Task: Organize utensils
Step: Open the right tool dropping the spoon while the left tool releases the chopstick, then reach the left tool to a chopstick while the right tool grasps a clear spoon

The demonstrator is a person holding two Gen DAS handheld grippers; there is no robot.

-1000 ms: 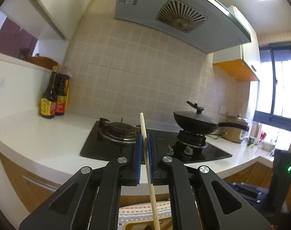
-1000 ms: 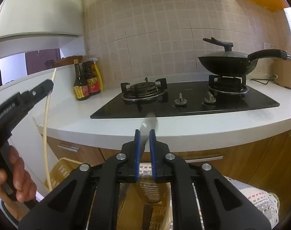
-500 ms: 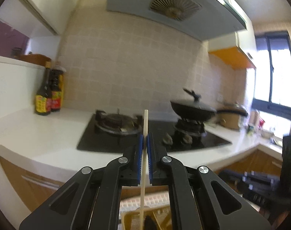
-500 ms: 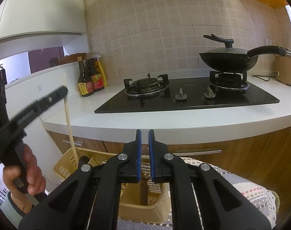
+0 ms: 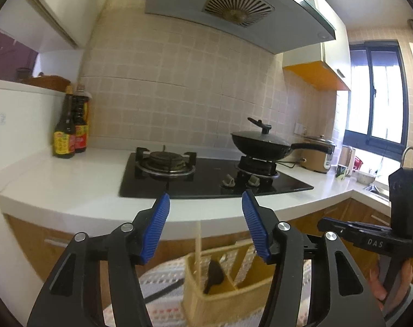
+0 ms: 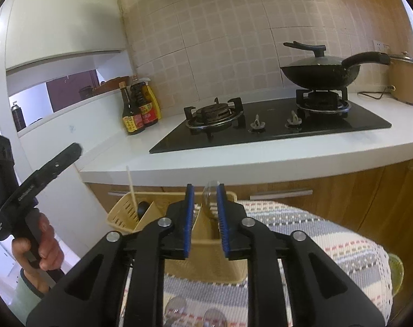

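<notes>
My left gripper is open and its jaws are still opening, with nothing between the blue pads. Below it a wooden chopstick stands loose in the yellow utensil basket, beside a black utensil. My right gripper hangs over the basket's middle compartment. Its jaws are opening with a clear plastic spoon upright between them, and a gap shows at the left pad. The right wrist view also has the chopstick and my left gripper at the left.
The basket sits on a striped woven cloth in front of the white counter edge. On the counter are a black gas hob, a lidded wok, sauce bottles and a rice cooker. More clear spoons lie on the cloth.
The left gripper opened and let go of the chopstick, which now stands in the basket. The right gripper's jaws parted around the clear spoon. Both hands shifted over the basket.
</notes>
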